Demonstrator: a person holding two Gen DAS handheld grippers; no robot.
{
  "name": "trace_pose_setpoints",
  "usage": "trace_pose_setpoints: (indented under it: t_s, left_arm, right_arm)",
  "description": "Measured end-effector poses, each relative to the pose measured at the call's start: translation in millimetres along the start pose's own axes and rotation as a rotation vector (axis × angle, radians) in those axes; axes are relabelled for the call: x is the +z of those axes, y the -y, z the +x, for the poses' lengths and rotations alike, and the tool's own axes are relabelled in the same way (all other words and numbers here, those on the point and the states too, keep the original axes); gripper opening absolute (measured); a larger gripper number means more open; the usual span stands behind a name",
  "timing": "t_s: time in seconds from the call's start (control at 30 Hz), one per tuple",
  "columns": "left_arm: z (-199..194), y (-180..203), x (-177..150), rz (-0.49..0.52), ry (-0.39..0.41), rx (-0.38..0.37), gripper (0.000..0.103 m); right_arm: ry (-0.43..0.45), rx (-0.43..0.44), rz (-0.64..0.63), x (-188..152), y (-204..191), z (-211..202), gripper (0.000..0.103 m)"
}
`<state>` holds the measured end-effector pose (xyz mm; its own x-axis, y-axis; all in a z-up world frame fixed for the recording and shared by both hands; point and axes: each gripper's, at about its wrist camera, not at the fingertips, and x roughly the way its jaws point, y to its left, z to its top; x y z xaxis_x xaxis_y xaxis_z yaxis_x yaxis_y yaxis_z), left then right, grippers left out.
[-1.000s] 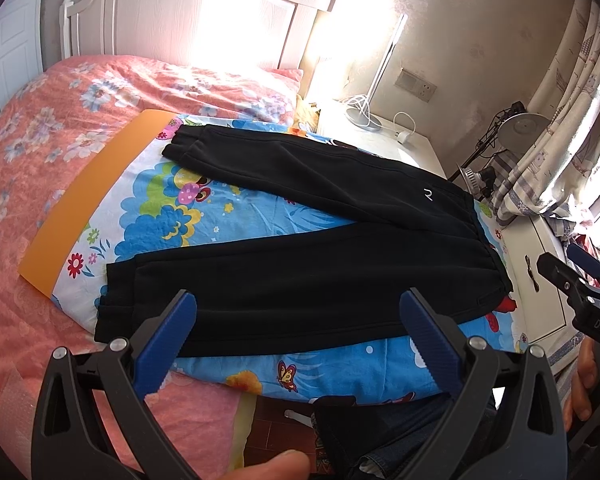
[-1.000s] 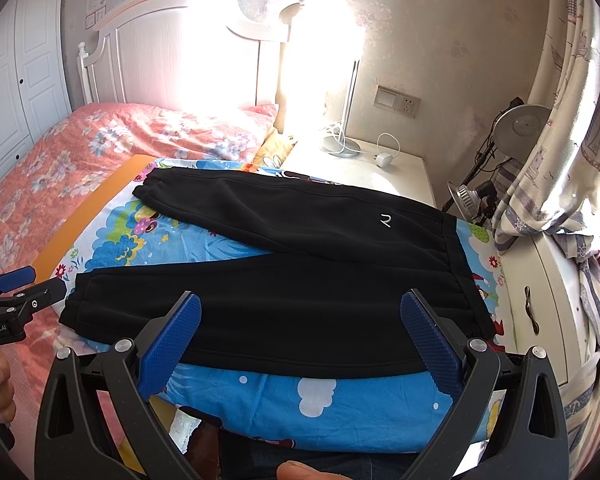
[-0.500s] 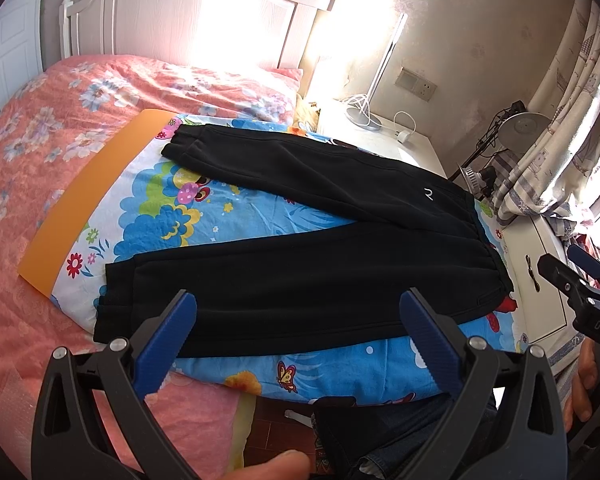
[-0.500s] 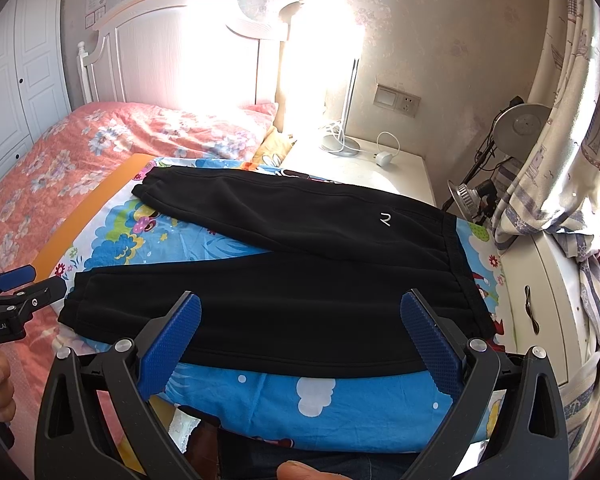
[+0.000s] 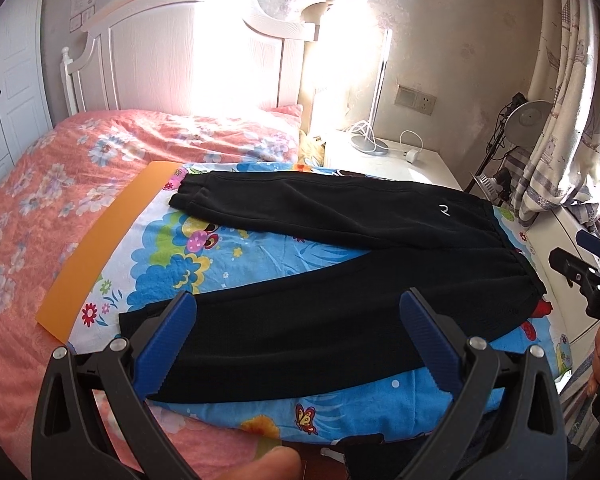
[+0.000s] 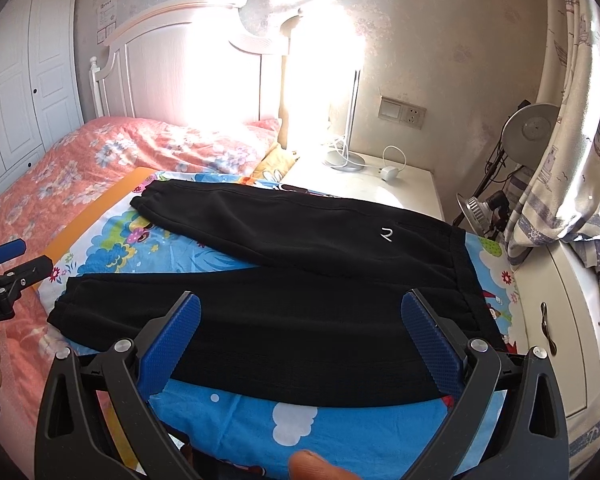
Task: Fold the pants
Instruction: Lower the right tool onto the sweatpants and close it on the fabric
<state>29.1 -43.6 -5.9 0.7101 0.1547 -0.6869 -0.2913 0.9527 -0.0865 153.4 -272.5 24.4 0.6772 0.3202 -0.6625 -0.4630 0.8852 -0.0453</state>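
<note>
Across the bed (image 5: pixel 40 184), under its pink floral cover, lies a bright cartoon-print sheet (image 5: pixel 204 256) with an orange mat (image 5: pixel 100 248) showing along its left edge. On the sheet the pants (image 5: pixel 340 312) are spread flat and unfolded, black, legs splayed in a V toward the left, waistband toward the right. The near leg's cuff is partly hidden behind the blue pad of the left gripper (image 5: pixel 298 336); in the right wrist view that cuff is plain. A small white logo (image 6: pixel 387 235) sits on the far leg near the waistband.

Sun glare washes out the headboard (image 5: pixel 188 64) and the top of the nightstand (image 6: pixel 364 184), so the lamp base and charger there are hard to make out. A curtain (image 6: pixel 572 152) hangs at the right, cut off by the fisheye rim.

Both grippers hover at the near edge of the sheet, clear of the cloth. The left gripper has its fingers wide apart with nothing between them. The right gripper (image 6: pixel 300 332) is likewise spread wide and holds nothing. Each gripper shows only in part at the edge of the other's view, with a bit of the hand that holds it. A fingertip (image 6: pixel 312 464) pokes in at the bottom, blurred.
</note>
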Motion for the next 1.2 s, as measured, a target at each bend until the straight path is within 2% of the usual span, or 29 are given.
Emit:
trace_pose_setpoints:
  t_s: [0.13,0.2,0.3,0.4,0.47,0.5,0.6,0.73,0.87,0.97,1.2]
  left_arm:
    - [25.7,16.6,3.2,0.008,-0.045,-0.055,0.101]
    - [39.0,26.9,4.7,0.02,-0.066,-0.06,0.101]
    - [63.9,46.1,4.8,0.042,-0.116,-0.076,0.101]
    - [93.1,61.2,5.2,0.04,-0.156,-0.111,0.101]
    - [115.3,71.1,6.4,0.036,-0.186,-0.11,0.101]
    - [126.7,76.1,7.2,0.033,-0.202,-0.116,0.101]
    - [159.2,91.5,10.7,0.02,-0.235,-0.133,0.101]
    - [189.0,108.1,17.6,0.043,-0.251,-0.106,0.101]
    - [205.2,114.6,26.4,0.075,-0.253,-0.024,0.101]
    - [214.4,115.5,31.5,0.1,-0.259,0.032,0.101]
    - [233.5,96.3,32.4,0.054,-0.314,0.072,0.101]
  right_arm:
    - [-0.07,0.0,0.003,-9.2,40.5,32.8,0.098]
    - [-0.113,0.05,0.004,-15.6,66.0,50.1,0.098]
    - [-0.221,0.065,-0.001,-25.2,109.2,86.6,0.098]
    - [-0.292,0.007,-0.013,-31.3,161.3,127.1,0.098]
    - [-0.345,0.014,0.004,-27.5,201.9,157.8,0.098]
    - [-0.364,0.025,0.011,-22.2,220.7,173.3,0.098]
    - [-0.369,-0.059,-0.07,5.5,261.8,219.9,0.098]
    - [-0.416,-0.092,-0.167,46.5,288.4,293.9,0.098]
    - [-0.475,-0.051,-0.209,69.3,299.1,359.3,0.096]
    - [-0.511,-0.003,-0.208,80.2,301.8,397.5,0.085]
    - [-0.582,0.056,-0.242,83.2,307.8,460.4,0.077]
